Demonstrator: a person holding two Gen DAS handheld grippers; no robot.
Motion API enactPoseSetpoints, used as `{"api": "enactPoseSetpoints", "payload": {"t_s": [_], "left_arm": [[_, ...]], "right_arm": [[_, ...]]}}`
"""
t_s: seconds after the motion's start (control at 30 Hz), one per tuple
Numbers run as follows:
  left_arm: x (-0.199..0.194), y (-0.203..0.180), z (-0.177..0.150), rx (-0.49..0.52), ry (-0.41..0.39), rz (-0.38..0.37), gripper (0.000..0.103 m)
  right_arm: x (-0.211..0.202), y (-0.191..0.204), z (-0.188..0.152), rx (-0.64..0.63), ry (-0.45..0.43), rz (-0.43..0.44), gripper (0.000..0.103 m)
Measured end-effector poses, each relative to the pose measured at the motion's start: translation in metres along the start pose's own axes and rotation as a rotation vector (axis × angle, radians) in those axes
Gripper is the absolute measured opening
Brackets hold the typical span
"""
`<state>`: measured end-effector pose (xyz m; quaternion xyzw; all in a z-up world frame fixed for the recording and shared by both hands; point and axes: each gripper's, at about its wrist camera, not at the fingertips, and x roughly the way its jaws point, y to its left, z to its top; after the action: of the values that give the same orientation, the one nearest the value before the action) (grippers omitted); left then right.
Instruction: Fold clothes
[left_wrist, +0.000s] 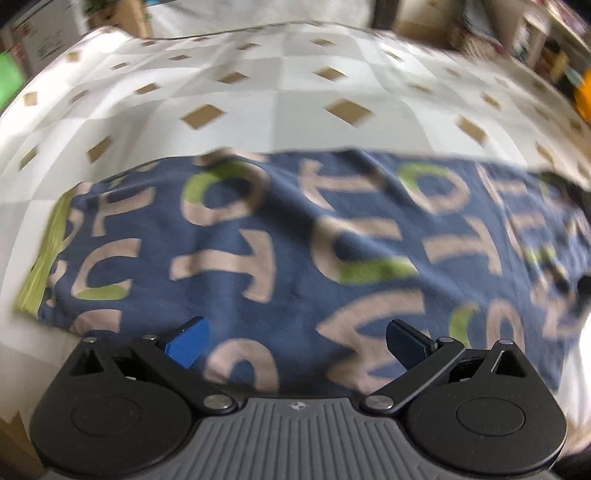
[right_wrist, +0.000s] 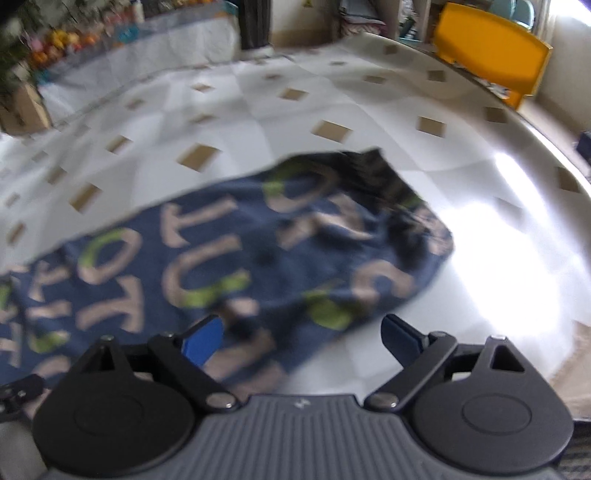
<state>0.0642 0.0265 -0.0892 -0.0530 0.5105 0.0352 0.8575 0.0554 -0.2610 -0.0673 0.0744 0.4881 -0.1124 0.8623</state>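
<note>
A navy garment (left_wrist: 295, 240) printed with big beige and green letters lies flat across the white tabletop; a lime-green hem shows at its left end. My left gripper (left_wrist: 297, 341) hovers over its near edge, open, with nothing between the blue fingers. In the right wrist view the same garment (right_wrist: 221, 258) spreads from the left to a rumpled, darker right end. My right gripper (right_wrist: 301, 339) is open above that end's near corner, its left finger over the cloth and its right finger over bare table. Both views are blurred by motion.
The table (left_wrist: 258, 92) wears a white cover with tan diamond patches. An orange chair back (right_wrist: 487, 55) stands beyond the far right edge. Shelves and cluttered goods line the back of the room. Strong glare washes out the table's right side (right_wrist: 509, 258).
</note>
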Motion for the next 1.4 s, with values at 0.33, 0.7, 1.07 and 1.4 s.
{"api": "enactPoseSetpoints", "payload": {"t_s": [0.33,0.7,1.07,1.4], "left_arm": [[0.009,0.041,0.008,-0.211,-0.024,0.112,0.102],[0.010,0.052,0.014,-0.304,-0.032,0.134,0.102],[0.016,0.072,0.009,-0.390,-0.010,0.220,0.102],[0.018,0.088,0.001,-0.460,-0.001,0.259,0.103]], "right_arm": [[0.013,0.045,0.013,-0.120,-0.021,0.109,0.093],[0.037,0.073,0.034,-0.121,-0.008,0.122,0.093],[0.067,0.106,0.056,-0.151,-0.017,0.093,0.093],[0.085,0.108,0.065,-0.119,-0.068,0.025,0.099]]}}
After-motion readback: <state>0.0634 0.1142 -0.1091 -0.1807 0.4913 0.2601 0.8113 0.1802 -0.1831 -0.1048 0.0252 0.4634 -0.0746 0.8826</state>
